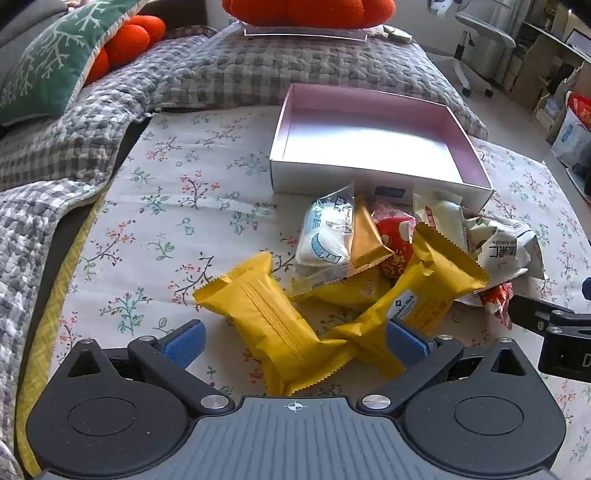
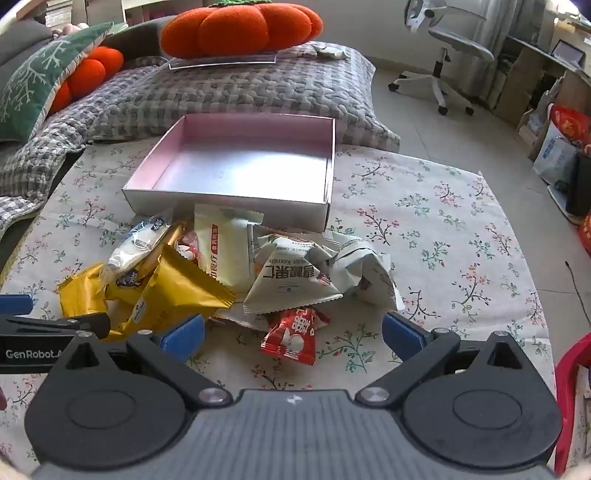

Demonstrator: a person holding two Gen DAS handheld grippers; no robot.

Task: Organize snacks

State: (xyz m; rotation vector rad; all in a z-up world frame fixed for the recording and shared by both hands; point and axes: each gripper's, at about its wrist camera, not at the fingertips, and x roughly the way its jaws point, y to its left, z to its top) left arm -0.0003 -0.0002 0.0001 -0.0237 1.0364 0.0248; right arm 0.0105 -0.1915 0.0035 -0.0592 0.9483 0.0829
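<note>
A heap of wrapped snacks lies on a floral cloth (image 1: 177, 192) in front of a shallow pink-lined box (image 1: 373, 136), (image 2: 236, 162), which holds nothing. In the left wrist view my left gripper (image 1: 295, 341) stands wide open over two yellow packets (image 1: 273, 325), (image 1: 413, 299); its blue pads (image 1: 184, 341) flank them without pressing. Behind lie a white-and-blue packet (image 1: 325, 232), a gold one (image 1: 367, 238) and a red one (image 1: 395, 247). My right gripper (image 2: 293, 338) is open just above a small red packet (image 2: 293, 336), near a cream packet (image 2: 291, 277).
A grey checked quilt (image 1: 229, 62) rises behind the box, with orange pumpkin cushions (image 2: 240, 26) and a green pillow (image 1: 48, 62). An office chair (image 2: 443, 55), boxes and bags stand on the floor at the right. The left gripper's body (image 2: 51, 332) shows beside the right one.
</note>
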